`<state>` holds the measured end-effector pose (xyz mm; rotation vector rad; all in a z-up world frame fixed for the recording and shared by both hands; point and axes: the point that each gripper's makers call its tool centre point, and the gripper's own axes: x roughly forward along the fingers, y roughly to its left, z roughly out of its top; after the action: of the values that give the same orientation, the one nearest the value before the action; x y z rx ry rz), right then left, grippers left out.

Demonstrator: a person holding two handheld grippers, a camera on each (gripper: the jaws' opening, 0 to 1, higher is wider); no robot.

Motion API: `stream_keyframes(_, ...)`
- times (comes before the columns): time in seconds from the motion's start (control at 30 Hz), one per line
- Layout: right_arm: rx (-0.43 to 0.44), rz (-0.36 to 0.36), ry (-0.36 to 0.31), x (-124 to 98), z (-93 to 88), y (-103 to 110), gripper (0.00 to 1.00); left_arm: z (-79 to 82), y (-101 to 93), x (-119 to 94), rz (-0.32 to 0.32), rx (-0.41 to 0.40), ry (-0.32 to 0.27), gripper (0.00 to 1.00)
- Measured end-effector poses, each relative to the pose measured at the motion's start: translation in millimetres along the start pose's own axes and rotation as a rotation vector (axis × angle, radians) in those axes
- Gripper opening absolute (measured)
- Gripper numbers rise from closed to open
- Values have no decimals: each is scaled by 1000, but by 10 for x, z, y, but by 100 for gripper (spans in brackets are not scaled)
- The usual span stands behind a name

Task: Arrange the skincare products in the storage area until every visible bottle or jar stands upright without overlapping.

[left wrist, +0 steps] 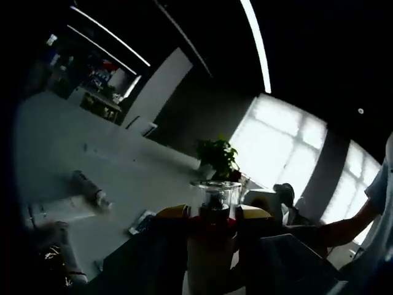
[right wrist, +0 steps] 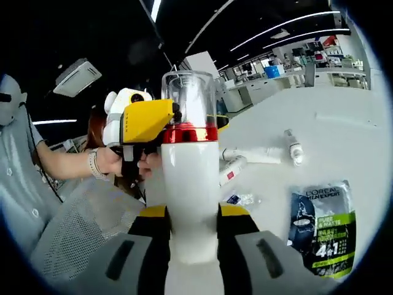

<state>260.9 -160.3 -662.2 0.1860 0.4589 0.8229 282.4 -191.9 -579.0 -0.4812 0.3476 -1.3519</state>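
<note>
A white pump bottle [right wrist: 190, 184] with a red collar and clear cap stands upright between both grippers, held above a white table [right wrist: 344, 129]. The right gripper [right wrist: 190, 224] clamps its body; the left gripper [right wrist: 147, 123], held by a person's hand [right wrist: 113, 161], closes on the collar. Tubes [right wrist: 245, 157], a small bottle [right wrist: 295, 147] and a dark sachet [right wrist: 322, 224] lie on the table behind.

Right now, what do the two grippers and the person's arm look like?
The right gripper has grey jaws with dark slots and yellow-and-black pads. The left gripper, seen in the right gripper view, has a yellow block on a black body with a white housing behind it. The person wears a bracelet and a short grey sleeve.
</note>
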Motion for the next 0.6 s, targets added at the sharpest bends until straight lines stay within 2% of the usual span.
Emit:
stream_keyframes(0.2, -106, -9, 24, 40, -113, -80, 28, -119, -36, 25, 1, 139, 39, 27)
stream_keyframes(0.43, -214, 8, 71, 61, -225, -142, 28, -241, -25, 18, 10, 219, 83, 27)
stream_keyframes(0.6, -261, 30, 39, 76, -247, -190, 28, -271, -2, 38, 40, 256, 94, 27)
